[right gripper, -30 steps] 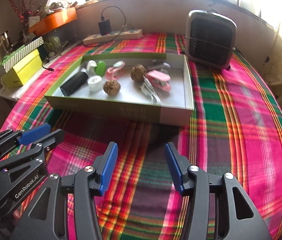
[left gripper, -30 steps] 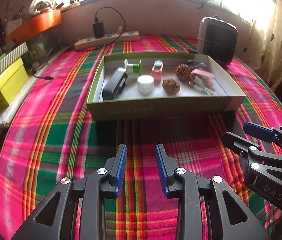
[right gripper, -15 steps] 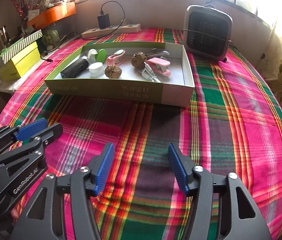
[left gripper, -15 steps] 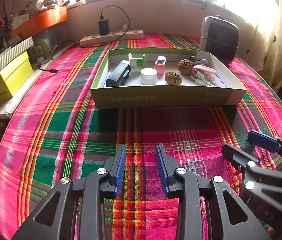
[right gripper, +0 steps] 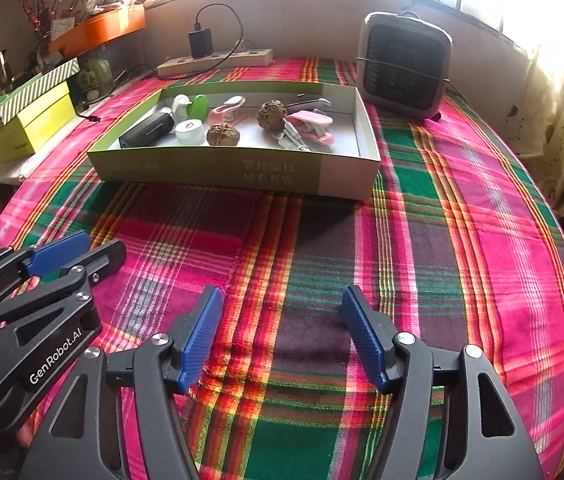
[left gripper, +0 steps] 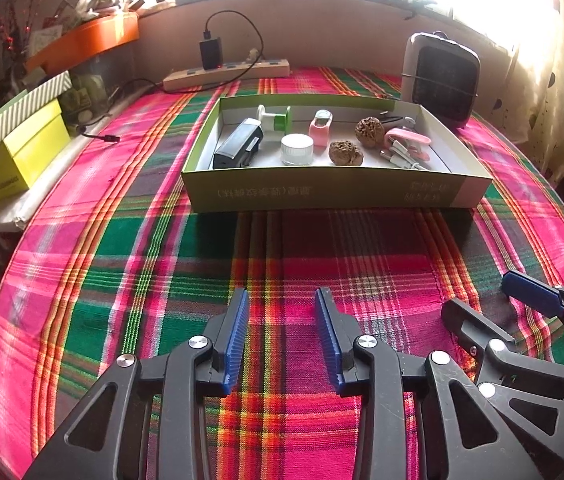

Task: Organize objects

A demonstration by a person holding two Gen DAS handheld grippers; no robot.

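Both tongs, the left gripper [left gripper: 282, 336] and right gripper [right gripper: 282, 336], hung spread and empty over the cloth [left gripper: 122, 240]; the box [left gripper: 321, 194] looked packed, so sorting seemed finished.

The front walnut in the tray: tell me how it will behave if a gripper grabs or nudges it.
The walnut looks rounded, so a nudge would probably roll it toward the white cap or the tray wall. Its deeply wrinkled shell should give the pads some bite, so slipping seems unlikely. It looks hard and rigid, and probably light.
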